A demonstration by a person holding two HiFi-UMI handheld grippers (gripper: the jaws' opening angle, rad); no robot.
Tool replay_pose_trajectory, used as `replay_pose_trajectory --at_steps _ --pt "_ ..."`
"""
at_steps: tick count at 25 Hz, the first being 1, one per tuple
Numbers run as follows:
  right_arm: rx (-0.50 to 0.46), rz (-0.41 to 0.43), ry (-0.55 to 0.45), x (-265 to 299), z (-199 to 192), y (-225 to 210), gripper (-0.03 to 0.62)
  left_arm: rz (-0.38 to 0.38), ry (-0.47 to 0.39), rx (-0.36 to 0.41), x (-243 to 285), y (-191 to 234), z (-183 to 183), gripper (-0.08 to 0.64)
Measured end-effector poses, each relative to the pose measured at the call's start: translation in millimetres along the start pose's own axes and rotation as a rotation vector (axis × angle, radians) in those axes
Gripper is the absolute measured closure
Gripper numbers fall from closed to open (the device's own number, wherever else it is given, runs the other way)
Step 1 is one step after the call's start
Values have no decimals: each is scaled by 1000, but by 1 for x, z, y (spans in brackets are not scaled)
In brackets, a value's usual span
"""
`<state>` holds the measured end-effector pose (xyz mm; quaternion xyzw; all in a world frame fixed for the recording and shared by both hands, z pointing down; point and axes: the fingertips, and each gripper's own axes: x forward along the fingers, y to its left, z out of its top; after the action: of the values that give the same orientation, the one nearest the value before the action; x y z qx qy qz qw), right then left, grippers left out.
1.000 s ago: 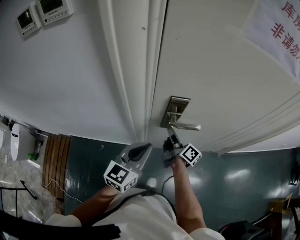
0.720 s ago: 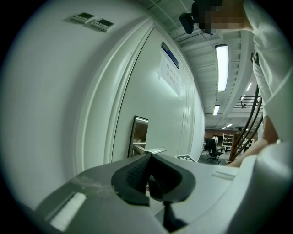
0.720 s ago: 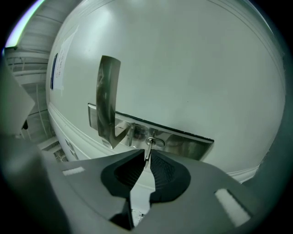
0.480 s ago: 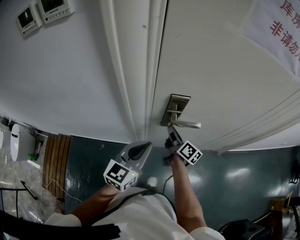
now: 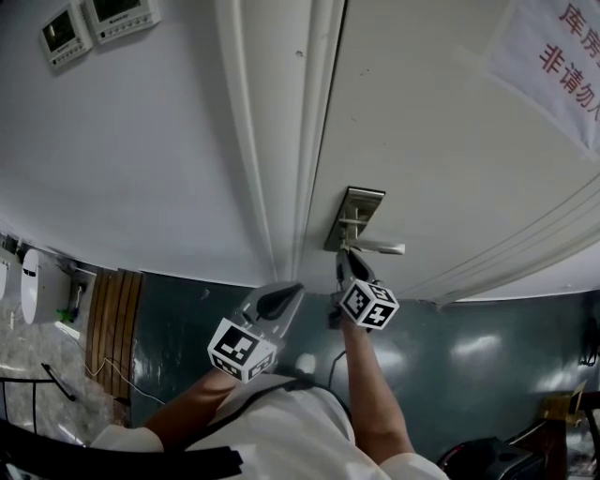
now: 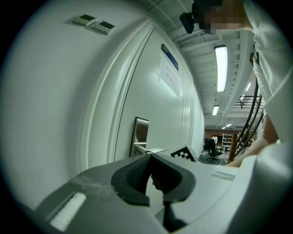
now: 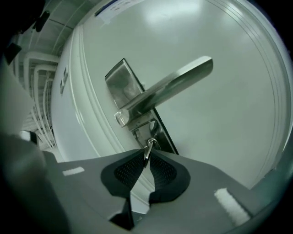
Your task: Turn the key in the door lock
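Observation:
A small silver key [image 7: 148, 150] sticks out of the lock just below the lever handle [image 7: 174, 87] on the steel lock plate [image 7: 120, 77]. My right gripper [image 7: 147, 158] is shut on the key's head, both dark pads pressed against it. In the head view the right gripper [image 5: 345, 264] reaches up to the lock plate [image 5: 356, 208] under the handle [image 5: 380, 247]. My left gripper [image 5: 281, 298] hangs a little to the left, by the door frame, its jaws together and holding nothing. The left gripper view shows the left gripper [image 6: 150, 157] and the lock plate [image 6: 139, 135] from the side.
The white door carries a paper notice [image 5: 553, 56] at the upper right. The door frame [image 5: 281, 141] runs down beside the lock. Two wall control panels [image 5: 94, 23] sit at the upper left. A wooden slatted piece [image 5: 108, 319] stands on the green floor at the left.
The right gripper has rolled about its own axis, its marker cube showing a different face, and its jaws have shut on the key. The left gripper has stayed put.

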<state>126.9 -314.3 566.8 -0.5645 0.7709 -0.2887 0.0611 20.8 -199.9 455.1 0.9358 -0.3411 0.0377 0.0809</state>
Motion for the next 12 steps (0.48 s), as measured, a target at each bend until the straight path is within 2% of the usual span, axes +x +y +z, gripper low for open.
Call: replay_pose_trajectory --at_steps 4,12 --pt "-181 -66 35 1 -1 2 546 -7 -4 5 -2 1 2 555" --pt "-460 -184 83 1 -3 3 543 -20 -9 8 -7 4 6 555"
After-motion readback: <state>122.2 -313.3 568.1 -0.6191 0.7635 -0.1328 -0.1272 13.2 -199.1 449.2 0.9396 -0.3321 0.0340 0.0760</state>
